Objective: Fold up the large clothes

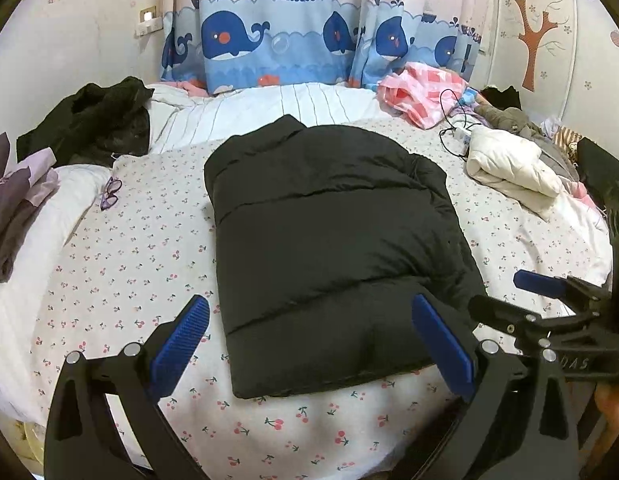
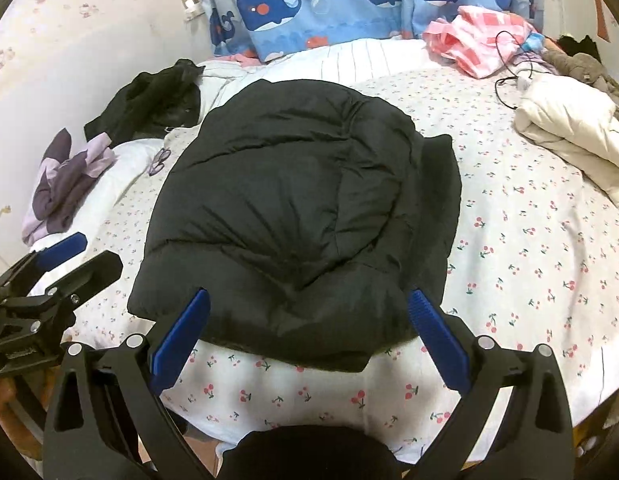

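Left tool [image 1: 309,344] and right tool [image 2: 309,340], jaws wide, above folded black jacket [image 1: 325,240].

the left gripper [image 1: 309,344] is spread wide, its two blue-padded fingers [image 1: 181,344] well apart with nothing between them, pointing forward and a little downward. the right gripper [image 2: 307,342] is likewise wide apart and grips nothing, its blue pads [image 2: 437,340] angled outward. the two grippers are side by side and close: in the left wrist view the right gripper [image 1: 549,312] shows at the right edge, and in the right wrist view the left gripper [image 2: 57,268] shows at the left edge.
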Demonstrator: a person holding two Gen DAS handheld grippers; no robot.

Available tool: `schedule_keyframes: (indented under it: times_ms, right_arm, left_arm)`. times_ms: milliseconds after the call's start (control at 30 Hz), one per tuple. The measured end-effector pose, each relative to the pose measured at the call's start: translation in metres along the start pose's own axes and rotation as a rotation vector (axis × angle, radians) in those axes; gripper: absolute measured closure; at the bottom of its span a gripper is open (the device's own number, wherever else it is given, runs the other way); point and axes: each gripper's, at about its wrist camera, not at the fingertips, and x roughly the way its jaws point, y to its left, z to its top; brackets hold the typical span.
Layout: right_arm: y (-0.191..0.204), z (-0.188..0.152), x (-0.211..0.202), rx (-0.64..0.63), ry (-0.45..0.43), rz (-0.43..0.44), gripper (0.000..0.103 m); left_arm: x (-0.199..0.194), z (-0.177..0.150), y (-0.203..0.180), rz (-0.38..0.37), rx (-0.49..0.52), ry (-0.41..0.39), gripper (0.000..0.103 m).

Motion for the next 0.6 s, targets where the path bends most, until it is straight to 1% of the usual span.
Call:
schedule_keyframes:
  times_ms: [100,233,333,433,600]
  right_arm:
    - [0.008,0.002,-0.015,-0.009,-0.016,-0.029,0.007]
    - [0.013,0.008,-0.020,-0.027,-0.037,-0.060,0.007]
    - [0.017,0.012,-0.023,-0.039,-0.044,-0.071,0.007]
    - [0.018,0.014,-0.023,-0.043,-0.035,-0.063,0.007]
    - [0.021,0.018,-0.022,-0.062,-0.037,-0.095,0.007]
  left_arm:
    - [-0.001,0.000,-0.001,0.008,0.000,-0.006,0.006]
    - [-0.002,0.002,-0.002,0.007,0.000,-0.013,0.006]
    - [-0.001,0.003,-0.002,0.006,-0.005,-0.012,0.006]
    - [0.003,0.005,0.000,0.003,-0.012,0.001,0.006]
    - [0.009,0.008,0.002,-0.007,-0.036,0.012,0.006]
